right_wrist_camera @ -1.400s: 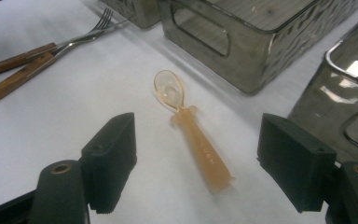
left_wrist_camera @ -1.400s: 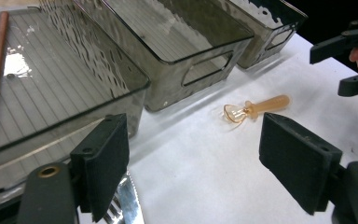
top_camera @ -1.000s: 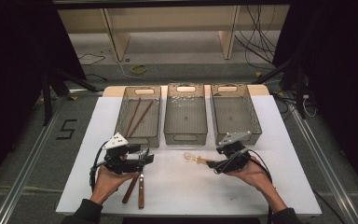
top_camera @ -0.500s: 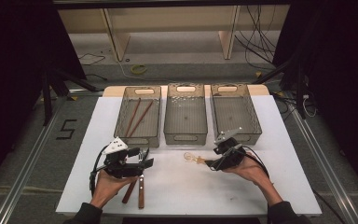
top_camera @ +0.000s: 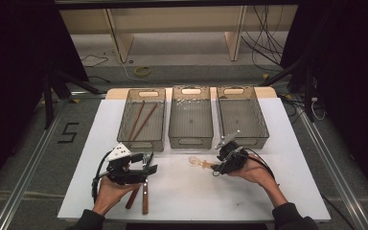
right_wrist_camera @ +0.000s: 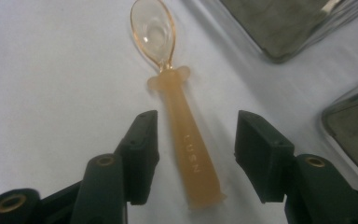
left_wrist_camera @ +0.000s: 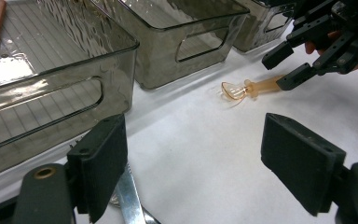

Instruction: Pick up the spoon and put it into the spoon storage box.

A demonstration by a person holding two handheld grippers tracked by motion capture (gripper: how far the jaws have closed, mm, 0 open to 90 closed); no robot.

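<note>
Item: amber spoon (right_wrist_camera: 182,121) on white table (top_camera: 249,201).
Your right gripper (right_wrist_camera: 193,140) straddles its handle, jaws spread, not touching; your left gripper (left_wrist_camera: 191,168) is spread wide above a metal utensil (left_wrist_camera: 130,200).

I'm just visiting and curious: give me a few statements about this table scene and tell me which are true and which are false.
1. The right gripper has its jaws open on either side of the spoon handle. True.
2. The spoon lies inside the middle bin. False: it lies on the white table, in front of the bins.
3. Two brown sticks lie in the left bin. True.
4. The left gripper is clamped shut on a knife. False: its jaws stand wide open, with nothing between them; a metal blade lies on the table beneath.
5. The spoon's bowl is clear and its handle is orange. True.
</note>
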